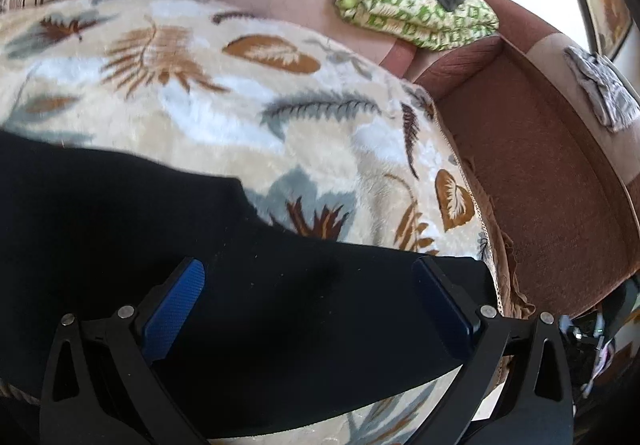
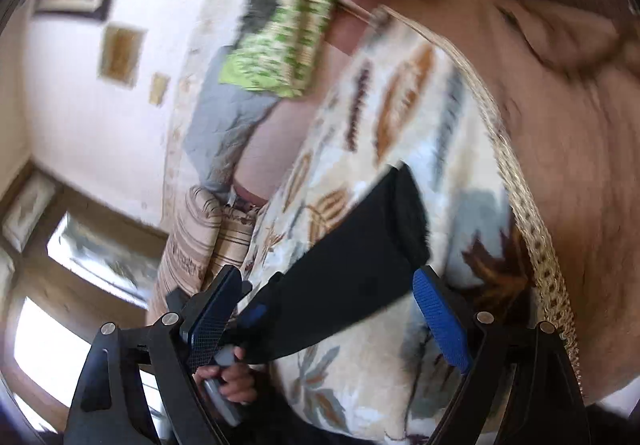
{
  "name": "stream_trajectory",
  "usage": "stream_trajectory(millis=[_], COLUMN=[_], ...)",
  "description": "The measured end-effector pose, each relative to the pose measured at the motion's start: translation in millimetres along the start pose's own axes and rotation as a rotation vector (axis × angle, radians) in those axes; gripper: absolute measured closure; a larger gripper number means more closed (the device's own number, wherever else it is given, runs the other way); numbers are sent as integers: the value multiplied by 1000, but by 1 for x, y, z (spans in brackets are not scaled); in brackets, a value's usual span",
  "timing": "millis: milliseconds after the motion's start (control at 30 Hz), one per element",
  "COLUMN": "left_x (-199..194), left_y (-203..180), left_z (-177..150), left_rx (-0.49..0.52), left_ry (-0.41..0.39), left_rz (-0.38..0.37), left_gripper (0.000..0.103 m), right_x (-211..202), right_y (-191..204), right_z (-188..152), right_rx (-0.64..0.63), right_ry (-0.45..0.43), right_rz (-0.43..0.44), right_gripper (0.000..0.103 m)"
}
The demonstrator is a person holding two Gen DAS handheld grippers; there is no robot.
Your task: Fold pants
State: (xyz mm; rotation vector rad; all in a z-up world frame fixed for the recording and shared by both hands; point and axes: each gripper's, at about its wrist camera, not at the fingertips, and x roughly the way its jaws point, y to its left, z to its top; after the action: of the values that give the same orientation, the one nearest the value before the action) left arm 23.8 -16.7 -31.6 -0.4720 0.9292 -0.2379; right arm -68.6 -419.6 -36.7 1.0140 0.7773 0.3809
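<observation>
The black pants lie flat on a cream blanket with a leaf print. In the left wrist view they fill the lower left. My left gripper hovers over them, open wide, and its blue pads hold nothing. The right wrist view is tilted and blurred. There the pants show as a long dark strip across the blanket. My right gripper is open just in front of the strip, and nothing is pinched between its fingers. A hand grips a grey handle at the pants' near end.
A green patterned cloth lies at the back of the brown sofa. A grey rag rests on the sofa's arm. A striped cushion sits beside the blanket. Framed pictures hang on the wall.
</observation>
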Motion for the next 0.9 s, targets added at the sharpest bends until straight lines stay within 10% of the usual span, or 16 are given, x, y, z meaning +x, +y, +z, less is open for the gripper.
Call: stream_trajectory(millis=[400, 900], left_x=[5, 6], left_y=[0, -1], left_z=[-5, -6], left_rx=[15, 16], left_ry=[8, 10], left_rz=[1, 9], left_gripper=[0, 0], right_x=[48, 33], right_y=[8, -3], right_z=[17, 31], right_rx=[-125, -9], right_ry=[96, 31], right_rz=[-177, -89], right_gripper=[14, 23])
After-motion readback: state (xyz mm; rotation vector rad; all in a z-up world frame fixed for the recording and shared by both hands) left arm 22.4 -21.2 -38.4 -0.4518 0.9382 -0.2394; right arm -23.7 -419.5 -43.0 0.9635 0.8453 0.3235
